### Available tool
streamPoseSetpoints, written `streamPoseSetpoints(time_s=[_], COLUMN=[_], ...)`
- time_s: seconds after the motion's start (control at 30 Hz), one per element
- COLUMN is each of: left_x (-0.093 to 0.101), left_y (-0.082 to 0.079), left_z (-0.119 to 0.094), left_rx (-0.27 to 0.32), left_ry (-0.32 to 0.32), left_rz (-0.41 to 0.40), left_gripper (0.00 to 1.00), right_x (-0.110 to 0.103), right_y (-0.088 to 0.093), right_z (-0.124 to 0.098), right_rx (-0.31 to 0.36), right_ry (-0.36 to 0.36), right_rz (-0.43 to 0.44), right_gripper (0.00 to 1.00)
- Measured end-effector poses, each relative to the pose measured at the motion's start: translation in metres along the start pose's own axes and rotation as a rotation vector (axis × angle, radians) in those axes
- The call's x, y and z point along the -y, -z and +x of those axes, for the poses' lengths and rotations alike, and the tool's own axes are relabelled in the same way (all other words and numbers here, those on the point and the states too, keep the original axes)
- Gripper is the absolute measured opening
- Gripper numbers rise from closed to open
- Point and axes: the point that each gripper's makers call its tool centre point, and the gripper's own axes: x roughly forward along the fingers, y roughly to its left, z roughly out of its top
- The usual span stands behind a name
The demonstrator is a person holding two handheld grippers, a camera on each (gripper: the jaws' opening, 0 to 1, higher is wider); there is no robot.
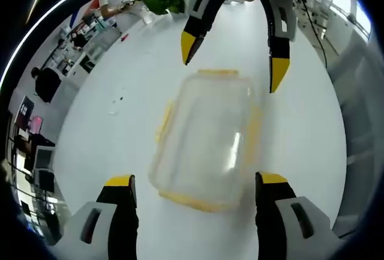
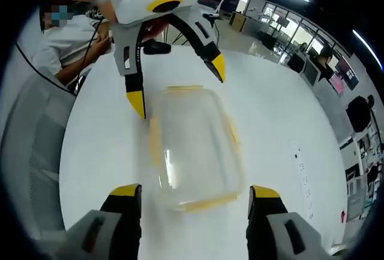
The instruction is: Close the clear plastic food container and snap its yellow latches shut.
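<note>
Now | container (image 1: 204, 140) lengthwise between claws | left claw (image 1: 195, 191) wide | right claw (image 2: 195, 197) wide

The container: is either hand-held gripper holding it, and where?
Neither. The container lies on the table between two open grippers: left, right. No jaw touches it.

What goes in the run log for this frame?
container: on white table, lid on | left gripper: open, near end | right gripper: open, opposite end | contact: none
</note>
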Motion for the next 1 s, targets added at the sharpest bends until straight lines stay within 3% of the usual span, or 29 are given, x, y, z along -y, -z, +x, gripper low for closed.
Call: streamPoseSetpoints(time_s=[0.27,1.0], left_x=[0.005,0.024], left_y=[0.007,0.006], left_z=[-0.006,-0.030], left_rx=[0.015,0.155], left_ry=[-0.021,-0.082], left_rz=[-0.041,-0.193], left_gripper=[0.80,0.81], right_x=[-0.005,-0.023], right_y=[0.003,0.009], right_z=[-0.002,-0.021], right_rx=[0.041,0.182], right_ry=[0.026,0.132], right_rz=[0.065,0.228], right_gripper=[0.72,0.72])
